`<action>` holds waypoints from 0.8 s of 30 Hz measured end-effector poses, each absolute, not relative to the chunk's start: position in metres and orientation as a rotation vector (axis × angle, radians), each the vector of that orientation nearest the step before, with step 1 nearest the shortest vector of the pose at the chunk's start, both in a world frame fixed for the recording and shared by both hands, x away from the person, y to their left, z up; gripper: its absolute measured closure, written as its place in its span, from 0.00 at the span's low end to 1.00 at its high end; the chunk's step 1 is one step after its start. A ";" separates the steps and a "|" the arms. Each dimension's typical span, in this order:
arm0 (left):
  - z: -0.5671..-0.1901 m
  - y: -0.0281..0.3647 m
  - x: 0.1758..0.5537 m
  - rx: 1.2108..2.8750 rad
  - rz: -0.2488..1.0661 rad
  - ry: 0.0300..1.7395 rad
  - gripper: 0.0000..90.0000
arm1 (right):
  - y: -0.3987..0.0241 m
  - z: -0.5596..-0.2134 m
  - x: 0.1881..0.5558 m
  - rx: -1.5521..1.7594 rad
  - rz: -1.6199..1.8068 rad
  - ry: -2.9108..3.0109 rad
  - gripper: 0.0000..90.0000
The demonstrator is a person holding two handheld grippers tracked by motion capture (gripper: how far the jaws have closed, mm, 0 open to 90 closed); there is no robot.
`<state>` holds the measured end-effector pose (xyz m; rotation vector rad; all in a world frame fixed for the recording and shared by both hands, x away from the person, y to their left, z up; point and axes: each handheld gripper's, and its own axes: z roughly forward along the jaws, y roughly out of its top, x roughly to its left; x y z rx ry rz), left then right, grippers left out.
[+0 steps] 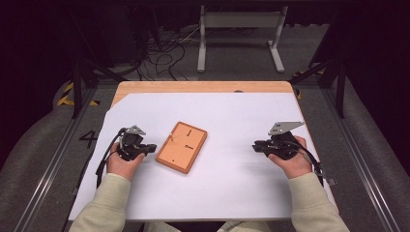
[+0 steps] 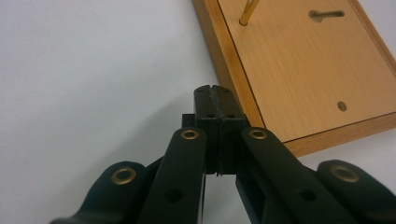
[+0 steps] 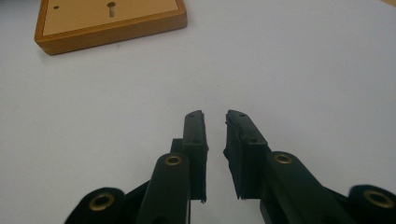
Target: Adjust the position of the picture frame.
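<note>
A flat wooden board (image 1: 182, 147) with pegs and slots lies on the white sheet near the table's middle. My left gripper (image 1: 151, 147) rests just left of the board, its jaws pressed together with nothing between them; in the left gripper view the gripper (image 2: 215, 88) sits beside the board's edge (image 2: 303, 70), where a thin brass peg (image 2: 247, 11) stands. My right gripper (image 1: 256, 145) rests at the right, pointing toward the board. In its own view the right gripper (image 3: 215, 114) has a narrow empty gap between the jaws, and the board (image 3: 109, 23) lies far off at top left.
The white sheet (image 1: 227, 183) covers most of the wooden table (image 1: 203, 87). Beyond the far edge stand a metal frame (image 1: 239, 34) and loose cables (image 1: 164, 53) on the floor. Rails run along both sides of the table.
</note>
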<state>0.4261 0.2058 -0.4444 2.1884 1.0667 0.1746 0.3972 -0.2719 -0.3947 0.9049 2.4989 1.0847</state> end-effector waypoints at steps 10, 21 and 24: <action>-0.449 0.200 0.426 2.232 0.116 1.042 1.00 | -0.272 -0.393 0.396 0.904 1.097 2.496 0.85; -0.446 0.183 0.413 2.317 0.033 0.936 1.00 | -0.273 -0.390 0.396 0.899 1.110 2.489 0.85; -0.445 0.173 0.409 2.345 -0.002 0.893 1.00 | -0.274 -0.390 0.397 0.900 1.112 2.487 0.85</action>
